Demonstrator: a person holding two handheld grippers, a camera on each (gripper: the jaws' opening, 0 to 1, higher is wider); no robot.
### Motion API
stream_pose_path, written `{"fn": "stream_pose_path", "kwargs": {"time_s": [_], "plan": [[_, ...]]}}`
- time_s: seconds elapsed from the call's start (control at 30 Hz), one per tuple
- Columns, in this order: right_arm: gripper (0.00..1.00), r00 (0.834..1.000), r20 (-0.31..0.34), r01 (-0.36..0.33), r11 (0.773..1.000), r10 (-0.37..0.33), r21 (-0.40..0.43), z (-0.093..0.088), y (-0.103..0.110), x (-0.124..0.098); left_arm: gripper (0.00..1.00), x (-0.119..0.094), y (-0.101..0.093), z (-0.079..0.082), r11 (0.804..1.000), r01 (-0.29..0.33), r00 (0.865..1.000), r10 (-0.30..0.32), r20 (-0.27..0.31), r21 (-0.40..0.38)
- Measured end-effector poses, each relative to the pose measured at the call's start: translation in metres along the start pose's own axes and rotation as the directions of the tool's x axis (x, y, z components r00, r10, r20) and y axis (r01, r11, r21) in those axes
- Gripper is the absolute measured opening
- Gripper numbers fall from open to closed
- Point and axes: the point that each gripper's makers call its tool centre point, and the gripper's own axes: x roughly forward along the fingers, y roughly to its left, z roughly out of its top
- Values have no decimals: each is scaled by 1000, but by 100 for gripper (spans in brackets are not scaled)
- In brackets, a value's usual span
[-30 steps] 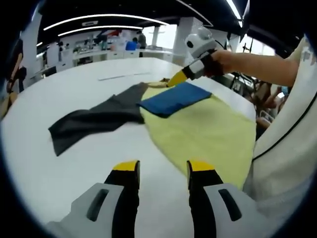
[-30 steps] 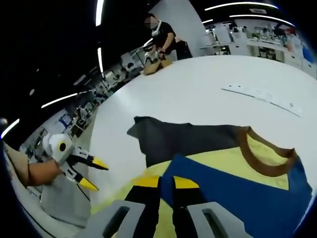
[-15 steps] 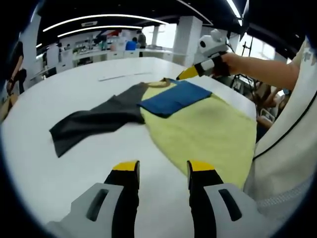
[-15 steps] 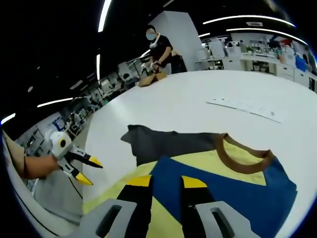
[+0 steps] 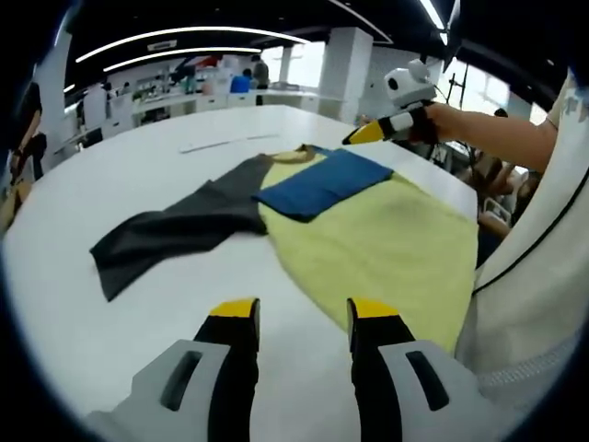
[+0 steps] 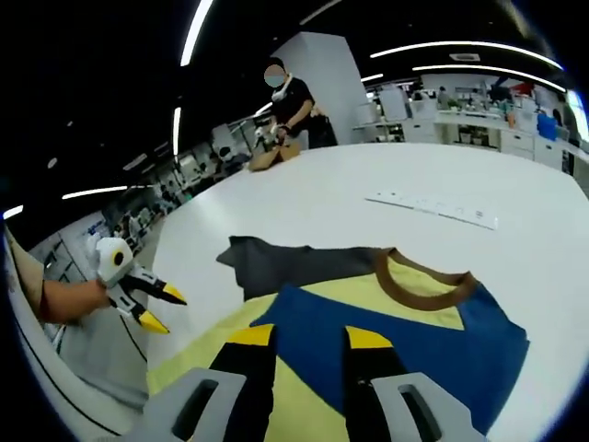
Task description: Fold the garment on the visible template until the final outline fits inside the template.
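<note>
Here my left gripper [image 5: 299, 313] and right gripper [image 6: 311, 338] both hover parted and empty above the white table [image 5: 138, 175], where the yellow T-shirt [image 5: 386, 239] lies, blue sleeve [image 5: 322, 181] folded in.

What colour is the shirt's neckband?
Brown. The neckband shows best in the right gripper view, at the top of the yellow shirt.

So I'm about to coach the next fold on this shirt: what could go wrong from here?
The blue sleeve is folded in, but the dark sleeve lies spread out on the table. Folding the body first could trap it crooked.

The yellow body reaches the table edge near the person, so a careless pull might drag it over.

Both the left gripper and right gripper are open and hold nothing.
</note>
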Motion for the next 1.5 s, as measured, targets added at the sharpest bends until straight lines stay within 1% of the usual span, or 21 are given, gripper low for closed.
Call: {"fn": "stream_pose_path", "kwargs": {"time_s": [0.07, 0.2, 0.5, 0.93, 1.1, 1.23, 1.5], "plan": [[25, 1000, 1, 6, 1000, -6, -6, -2, -1, -3, 34, 0, 0, 2, 1000, -1, 1000, 1, 5, 5], [26, 1000, 27, 13, 1000, -13, 2, -3, -2, -11, 35, 1, 0, 3, 1000, 0, 1000, 0, 1, 4], [33, 998, 48, 42, 999, -42, -5, -11, -5, -28, 35, 2, 0, 7, 1000, -1, 1000, 1, -4, 9], [38, 992, 108, 66, 998, -65, -6, -10, -6, -54, 35, 7, -1, 15, 1000, -4, 1000, 4, 5, 24], [40, 990, 112, 84, 996, -83, -12, -18, -11, -63, 36, 7, 2, 19, 1000, -16, 1000, 16, 14, 17], [40, 990, 109, 95, 995, -93, -9, -28, -14, -69, 36, 6, 8, 21, 999, -34, 999, 34, 25, 1], [40, 989, 106, 103, 995, -103, 5, -43, -16, -78, 36, 7, 17, 21, 998, -60, 998, 60, 26, -17]]}}
